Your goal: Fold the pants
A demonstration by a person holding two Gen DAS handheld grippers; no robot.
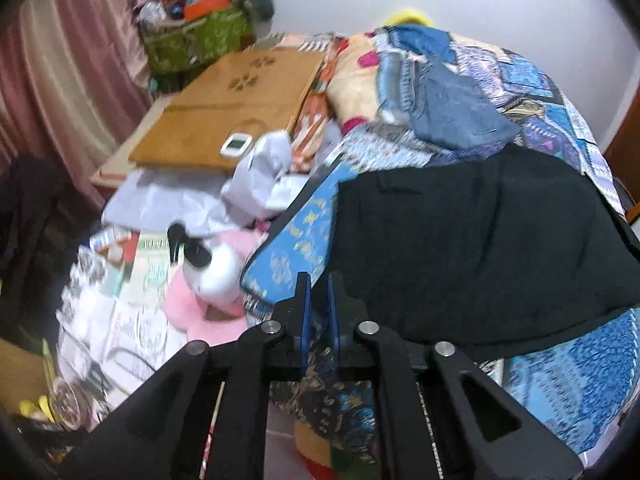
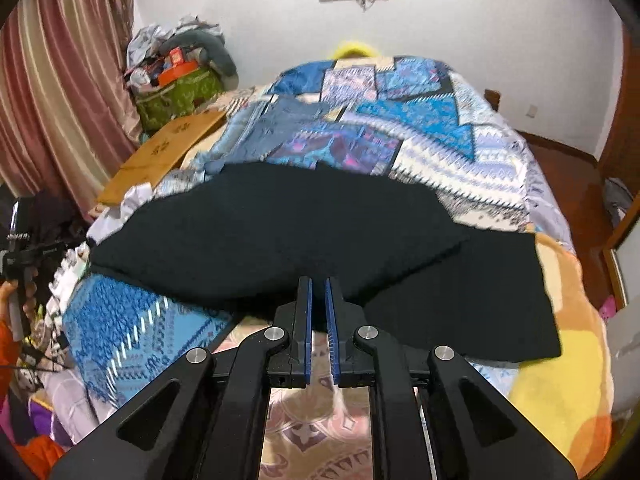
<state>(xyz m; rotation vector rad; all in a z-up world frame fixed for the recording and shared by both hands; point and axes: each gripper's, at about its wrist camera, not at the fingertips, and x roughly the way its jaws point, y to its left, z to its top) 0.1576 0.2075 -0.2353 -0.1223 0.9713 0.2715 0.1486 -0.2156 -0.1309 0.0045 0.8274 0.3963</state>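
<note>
While the black pants [image 2: 320, 236] lie across the bed [image 2: 420, 152], long axis side to side, my right fingers [image 2: 318, 292] sit narrow and empty at their near edge. My left fingers [image 1: 318, 292], also narrow and empty, hover off the left end.

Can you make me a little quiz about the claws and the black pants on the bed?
1. True or false: the black pants lie on a patterned blue bedspread.
2. What small white thing sits on the wooden board? A) a phone-like device B) a banana C) a shoe
3. Fill in: neither the left claw nor the right claw is ____ any cloth.

Key:
1. True
2. A, the white device
3. Holding; both claws are nearly closed, with only a narrow gap and nothing between the fingers.
</note>
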